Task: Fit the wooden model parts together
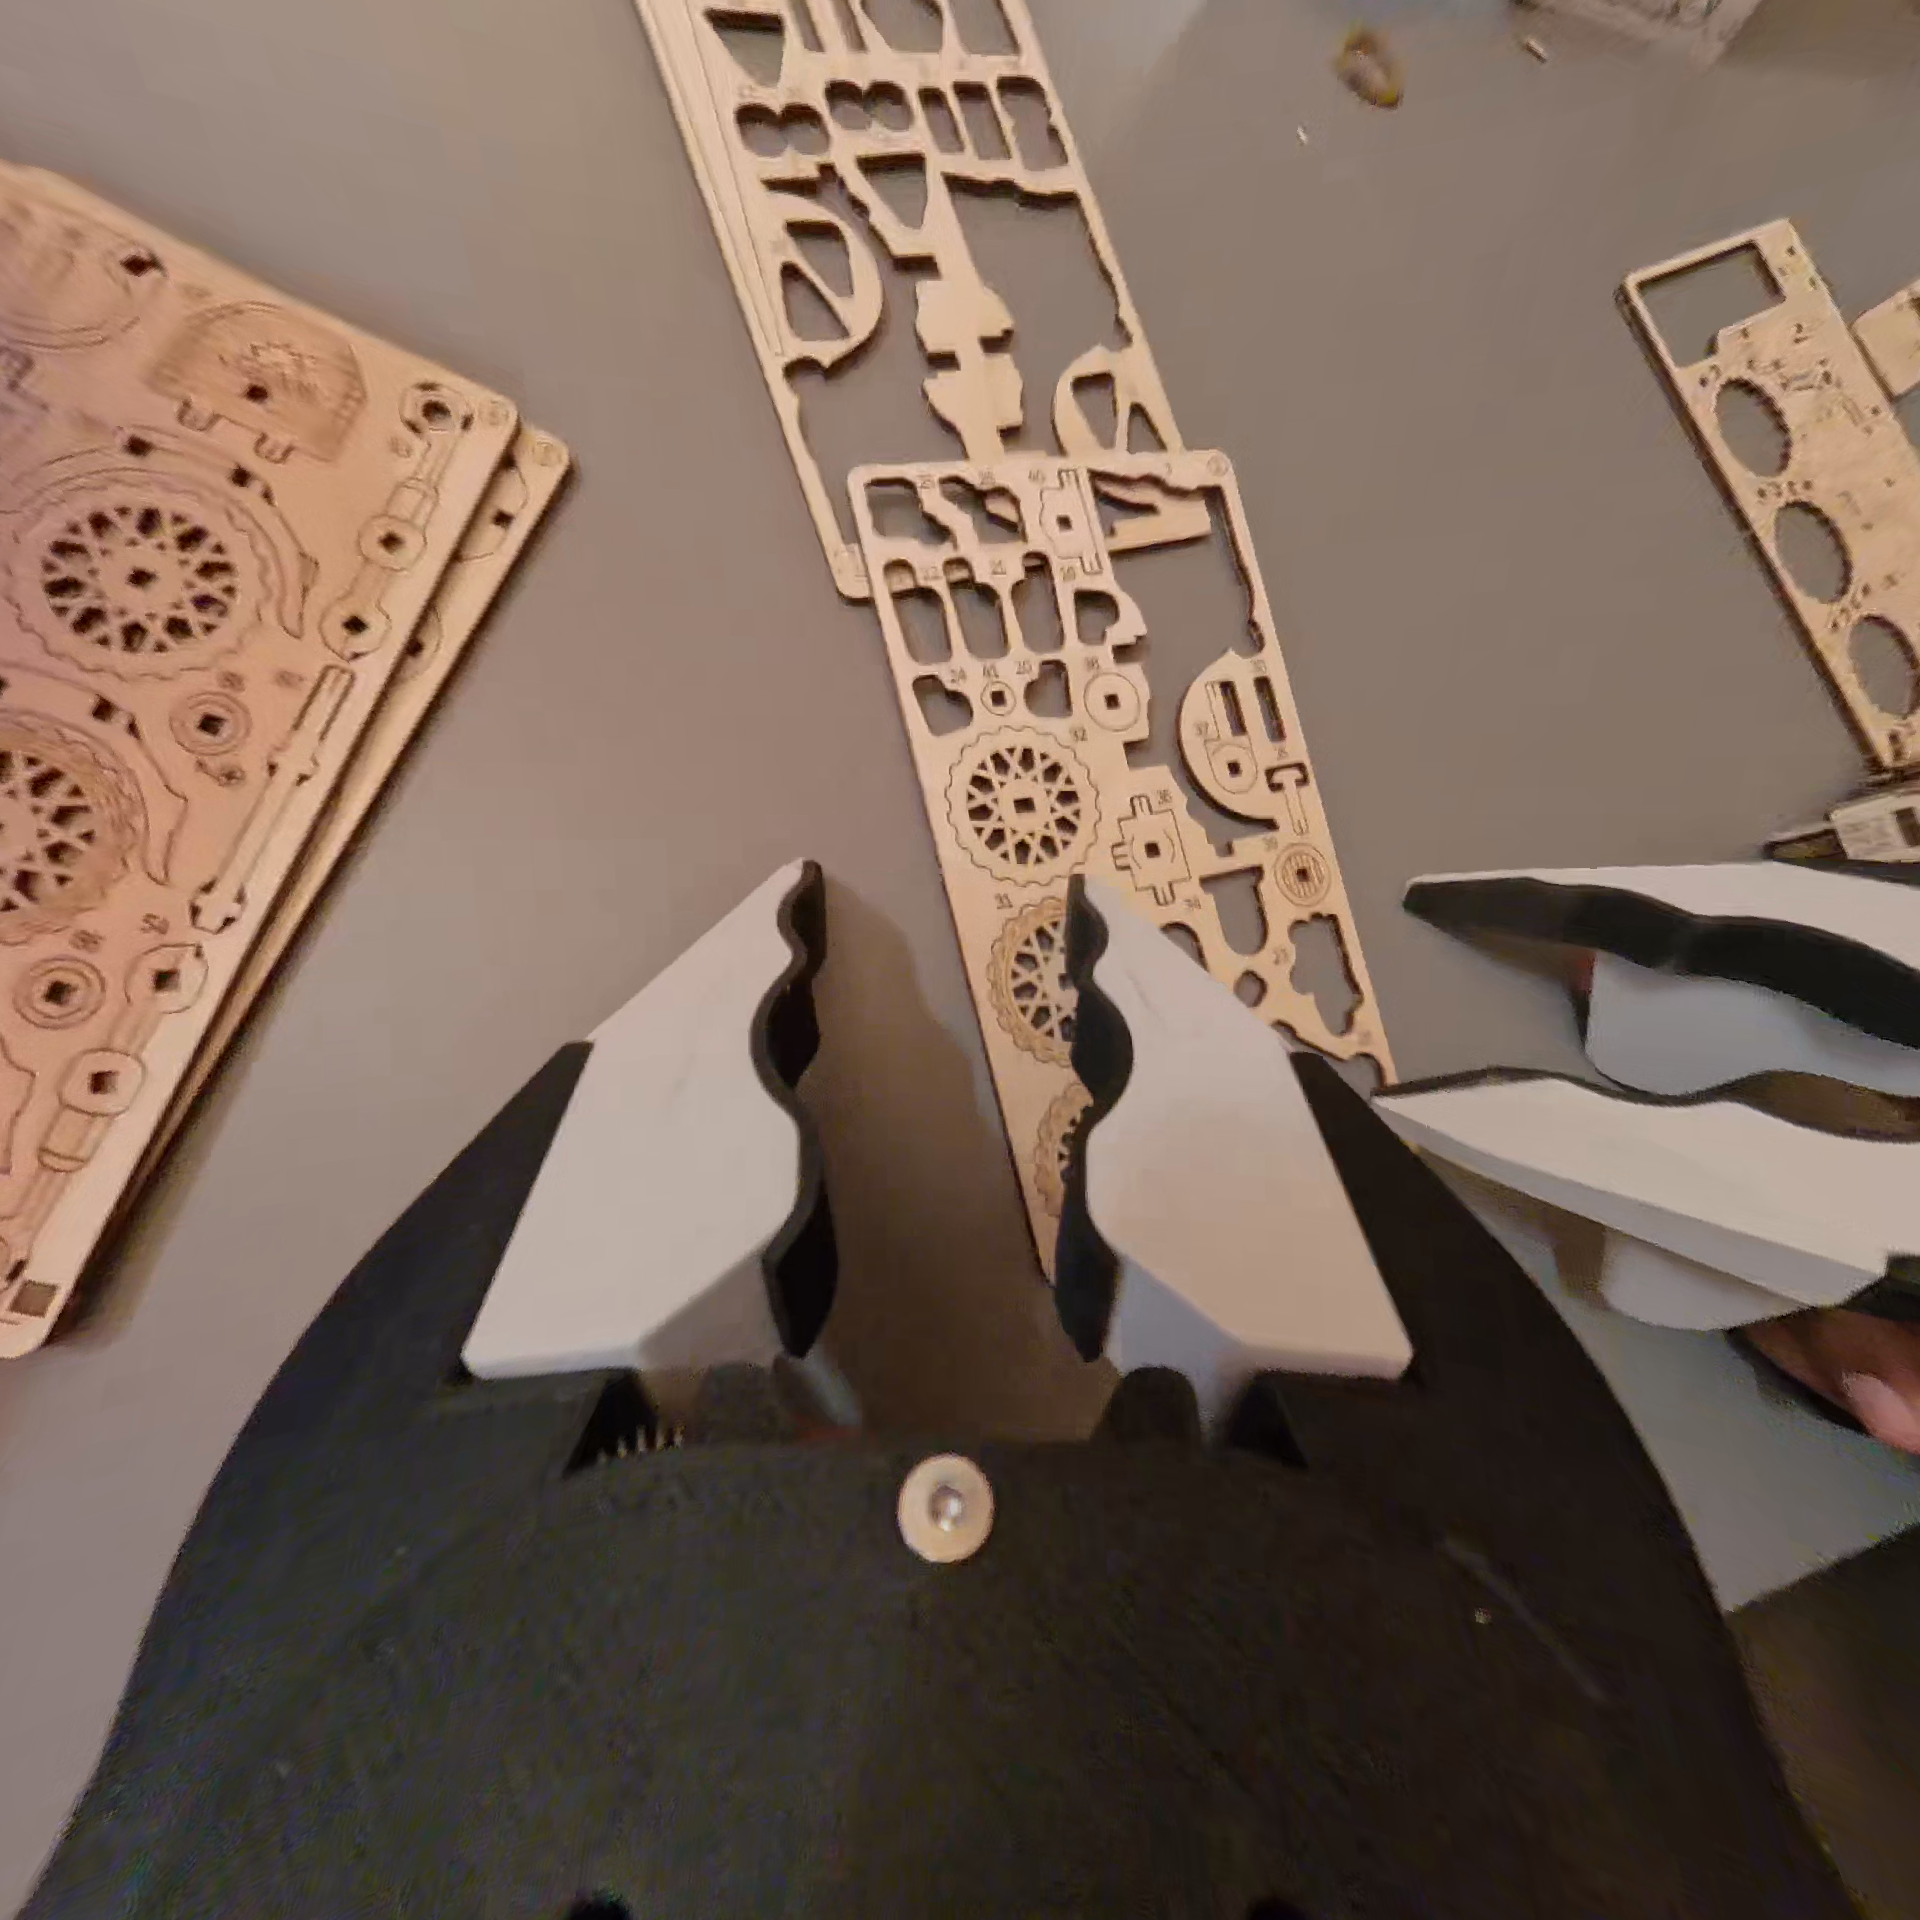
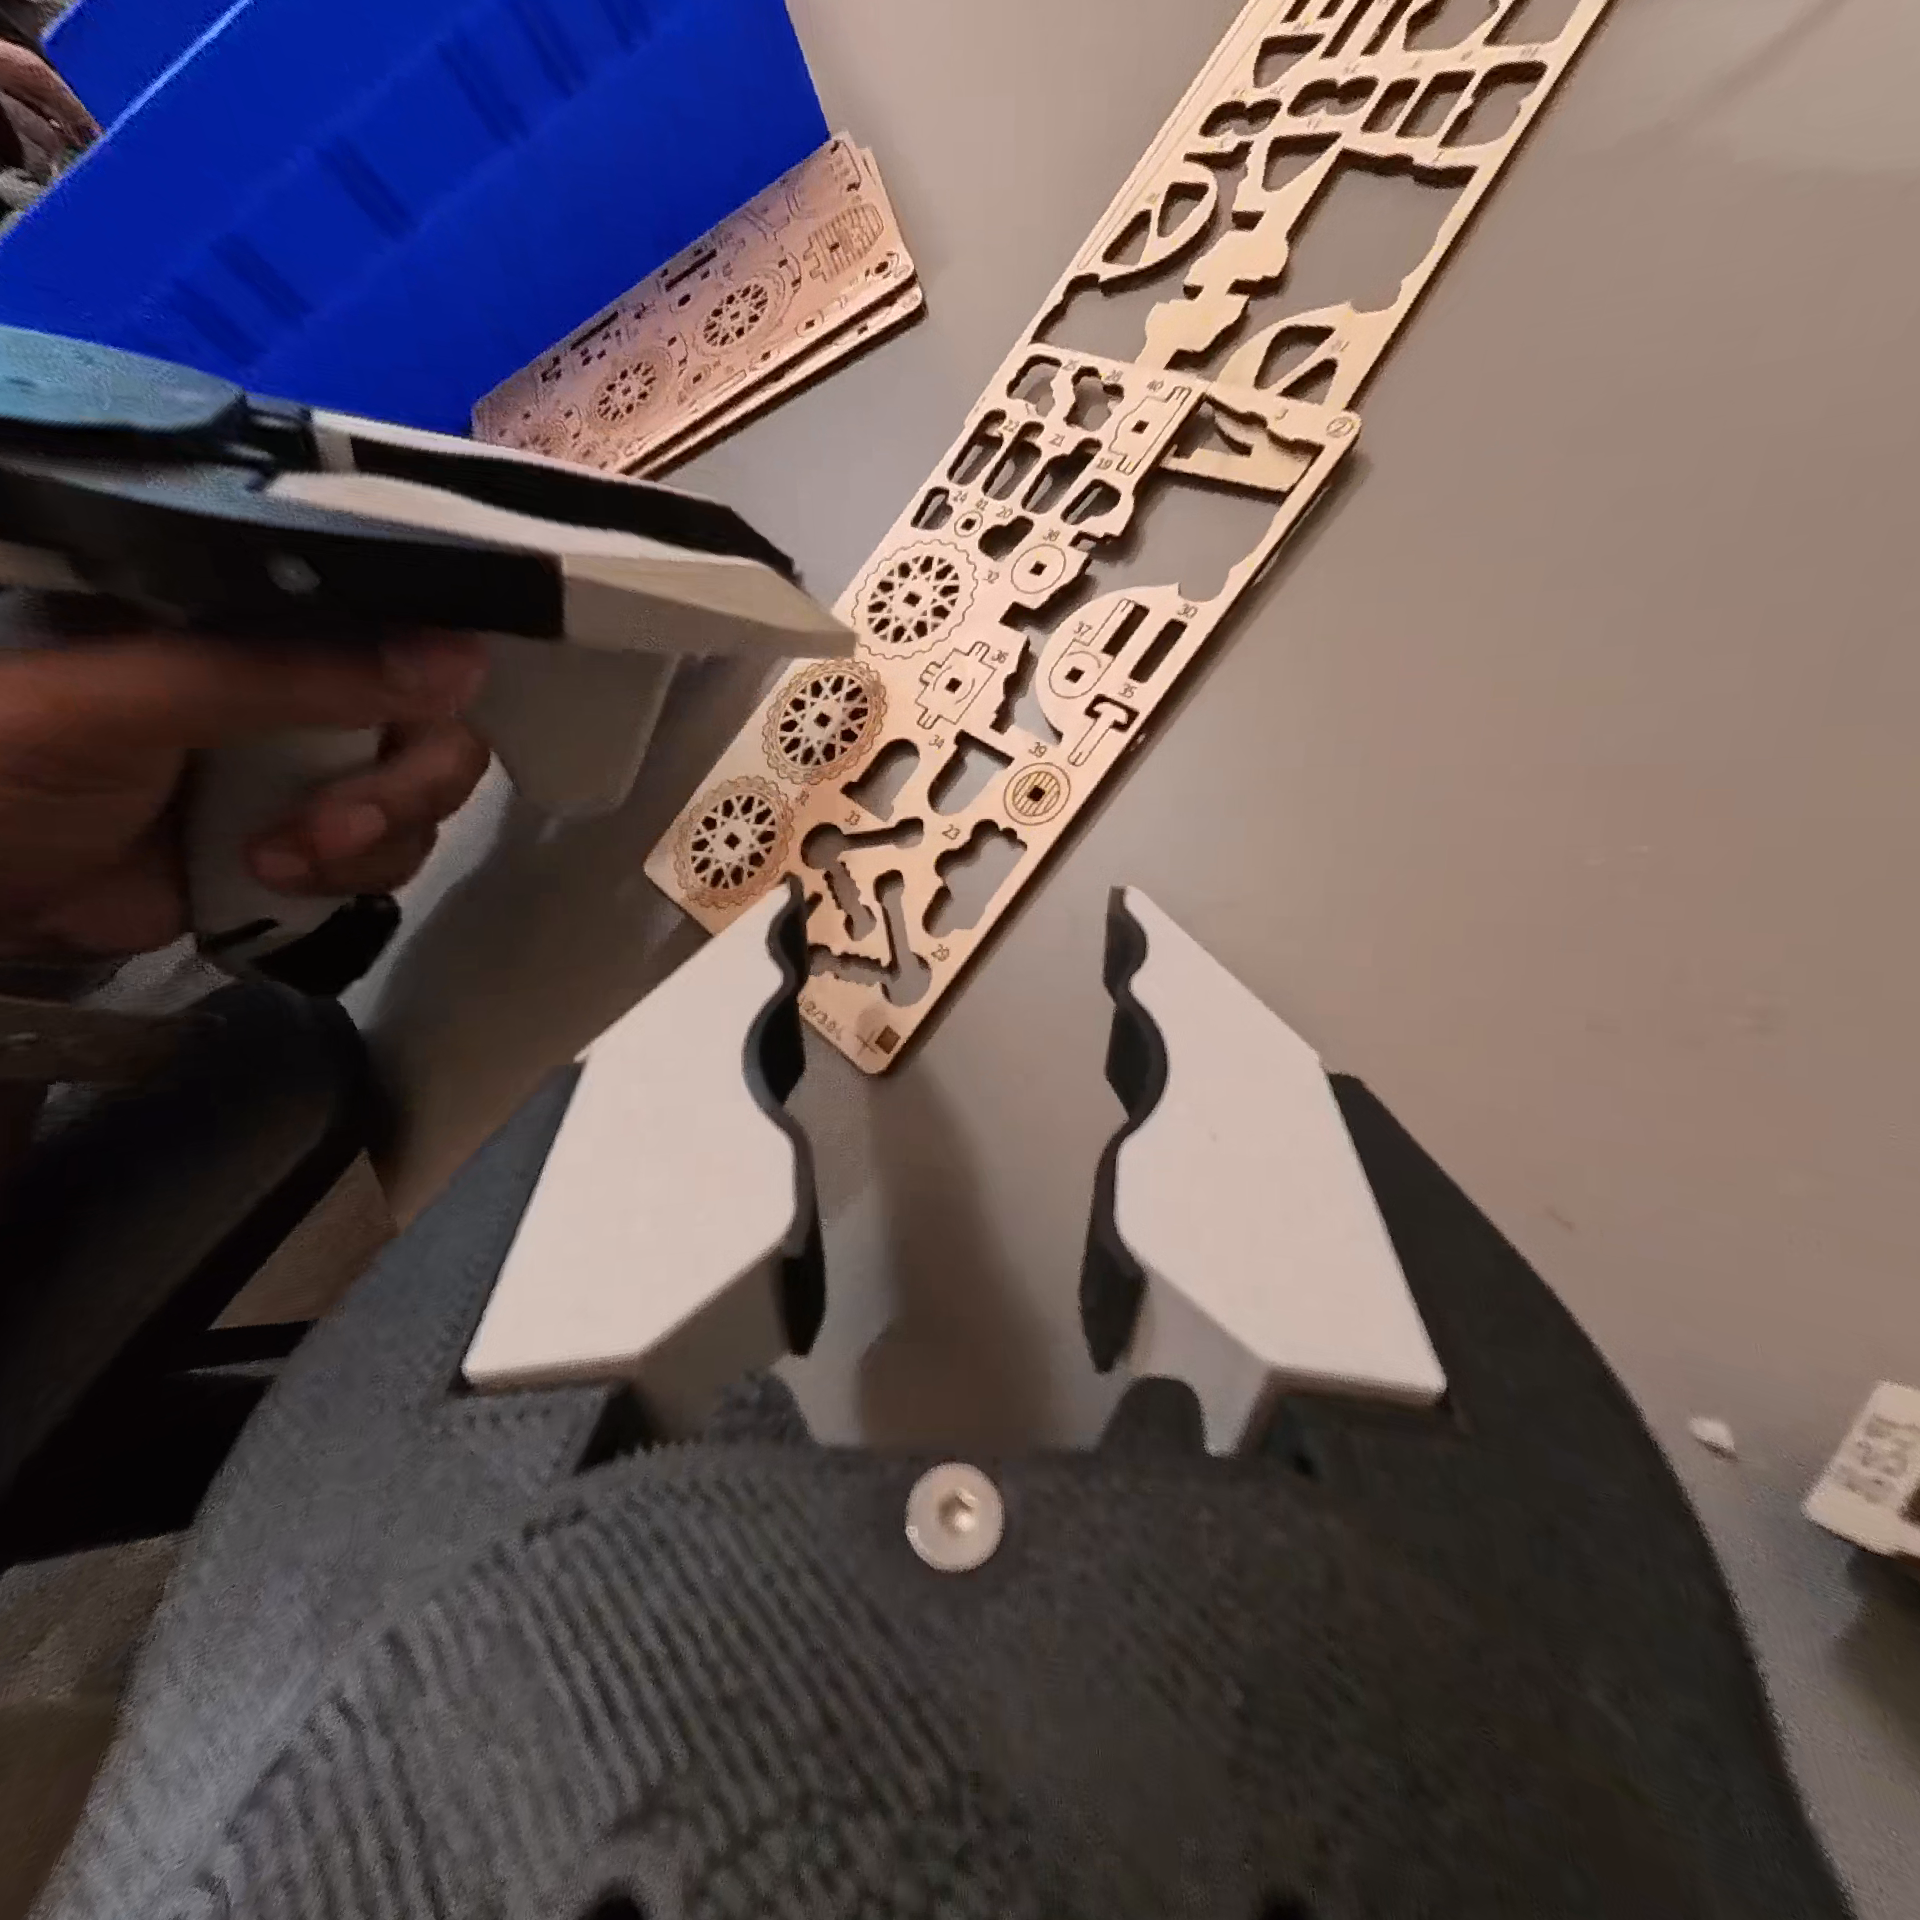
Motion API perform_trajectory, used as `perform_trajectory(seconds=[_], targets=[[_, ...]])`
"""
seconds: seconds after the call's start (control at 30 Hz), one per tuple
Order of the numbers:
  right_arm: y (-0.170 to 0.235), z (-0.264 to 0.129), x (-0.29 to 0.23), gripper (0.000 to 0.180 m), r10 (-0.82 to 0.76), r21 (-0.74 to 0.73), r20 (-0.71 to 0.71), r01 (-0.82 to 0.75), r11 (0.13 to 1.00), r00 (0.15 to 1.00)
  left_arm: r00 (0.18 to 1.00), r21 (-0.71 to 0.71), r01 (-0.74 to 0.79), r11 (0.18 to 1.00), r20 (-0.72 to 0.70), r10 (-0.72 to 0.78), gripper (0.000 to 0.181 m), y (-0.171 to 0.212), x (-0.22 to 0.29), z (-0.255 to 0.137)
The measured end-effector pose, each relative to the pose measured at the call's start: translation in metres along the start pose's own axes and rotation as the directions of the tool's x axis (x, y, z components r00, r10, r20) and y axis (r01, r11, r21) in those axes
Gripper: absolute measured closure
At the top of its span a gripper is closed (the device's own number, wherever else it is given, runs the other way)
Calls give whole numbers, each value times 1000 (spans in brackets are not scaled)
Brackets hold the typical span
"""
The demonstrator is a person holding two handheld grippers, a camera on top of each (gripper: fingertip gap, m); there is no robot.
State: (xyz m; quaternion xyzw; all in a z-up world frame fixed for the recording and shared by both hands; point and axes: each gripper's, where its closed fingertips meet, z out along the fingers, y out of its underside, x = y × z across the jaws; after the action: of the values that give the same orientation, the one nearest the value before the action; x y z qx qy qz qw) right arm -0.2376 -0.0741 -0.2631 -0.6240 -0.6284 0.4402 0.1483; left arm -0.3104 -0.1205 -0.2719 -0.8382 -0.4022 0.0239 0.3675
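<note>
A thin laser-cut wooden parts sheet (image 1: 1132,748) lies flat on the grey counter (image 1: 644,582), its near end just ahead of both tongs. Many pieces have already been punched out, leaving open holes; three spoked wheels, including one gear-edged wheel (image 2: 912,601), a cross-shaped piece (image 1: 1148,854) and a few small discs remain in the frame. Its far end overlaps a longer, mostly emptied sheet (image 1: 914,239).

The sheet looks light, stiff and brittle. The narrow bridges between cut-outs would likely snap if bent, so a hold on the solid outer border or on a sturdy wheel seems safest.

The left tongs (image 1: 945,914) are moderately spread and hold nothing; their right finger hangs over the sheet's left edge, and contact cannot be judged. The right tongs (image 2: 956,920) are spread wider and also empty, their tips beside the sheet's near corner.

Further out, a stack of uncut sheets (image 1: 208,727) sits to the left, a small frame with oval holes (image 1: 1787,488) to the right, and a blue crate (image 2: 343,197) behind the stack. A person's hand (image 2: 208,769) grips the left tool.
</note>
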Motion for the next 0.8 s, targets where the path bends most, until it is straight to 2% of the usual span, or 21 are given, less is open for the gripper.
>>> perform_trajectory(seconds=[0.07, 0.17, 0.43, 0.67, 0.73, 0.8], targets=[[-1, 1, -1, 124, 10, 1, 9, -10, 1000, 1000, 999, -24, -15, 1000, -46, 14, 135, 3, 13, 1], [-1, 2, -2, 124, 15, -2, 21, -15, 1000, 1000, 982, -48, 31, 998, -187, -40, 133, 7, 35, 1], [-2, 0, 0, 124, 26, 0, 40, -26, 1000, 999, 919, -39, 161, 986, -360, -164, 130, -3, 43, -12], [-2, -4, 3, 125, 45, 1, 62, -45, 999, 997, 755, -10, 324, 946, -600, -265, 132, -26, 58, -36], [-2, -4, 2, 124, 50, 0, 84, -50, 999, 995, 677, -21, 390, 921, -671, -302, 137, -33, 61, -43], [-3, -5, 1, 125, 69, 1, 112, -70, 998, 991, 657, -27, 421, 907, -680, -325, 146, -35, 60, -42]])
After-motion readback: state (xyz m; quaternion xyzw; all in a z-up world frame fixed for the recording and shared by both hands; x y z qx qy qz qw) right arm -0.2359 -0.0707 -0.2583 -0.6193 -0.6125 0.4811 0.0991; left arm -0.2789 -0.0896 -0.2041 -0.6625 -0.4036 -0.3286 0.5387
